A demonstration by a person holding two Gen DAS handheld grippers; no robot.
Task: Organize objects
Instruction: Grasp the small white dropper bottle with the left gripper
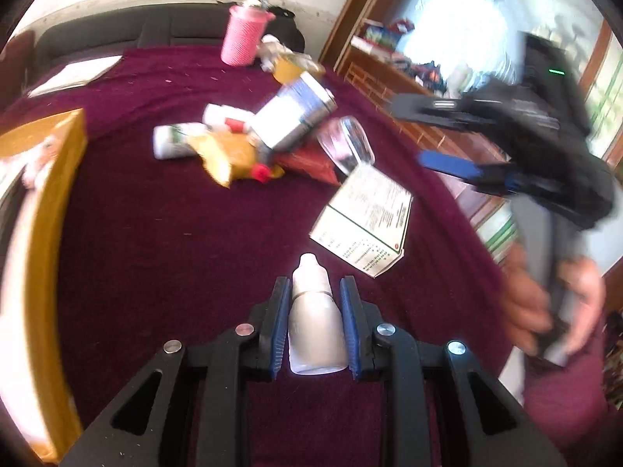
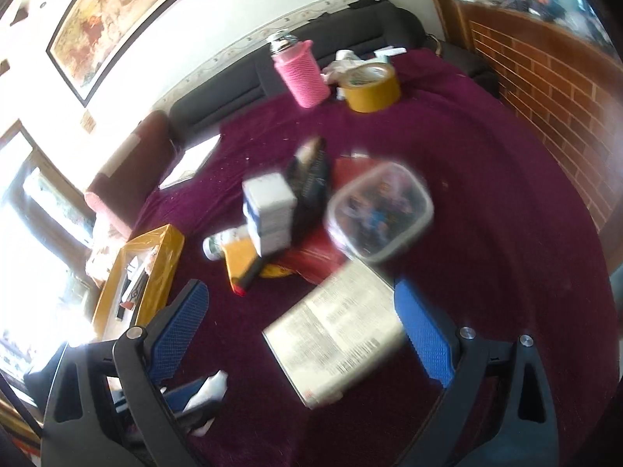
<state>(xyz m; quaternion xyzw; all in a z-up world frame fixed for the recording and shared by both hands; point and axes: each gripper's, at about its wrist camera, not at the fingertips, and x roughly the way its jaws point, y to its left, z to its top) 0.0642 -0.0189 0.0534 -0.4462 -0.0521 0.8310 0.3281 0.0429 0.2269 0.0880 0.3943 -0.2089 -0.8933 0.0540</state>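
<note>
The left gripper [image 1: 314, 325] has its jaws clamped on a white dropper bottle [image 1: 316, 327] just above the maroon-draped counter [image 1: 163, 241] — its smooth sides could slip mid-carry — while the right gripper [image 2: 303, 330] hangs wide, empty.

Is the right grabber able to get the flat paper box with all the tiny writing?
Probably yes. The right gripper is open and empty, hanging just above the printed box, which lies flat on the maroon cloth with nothing on top of it.
</note>
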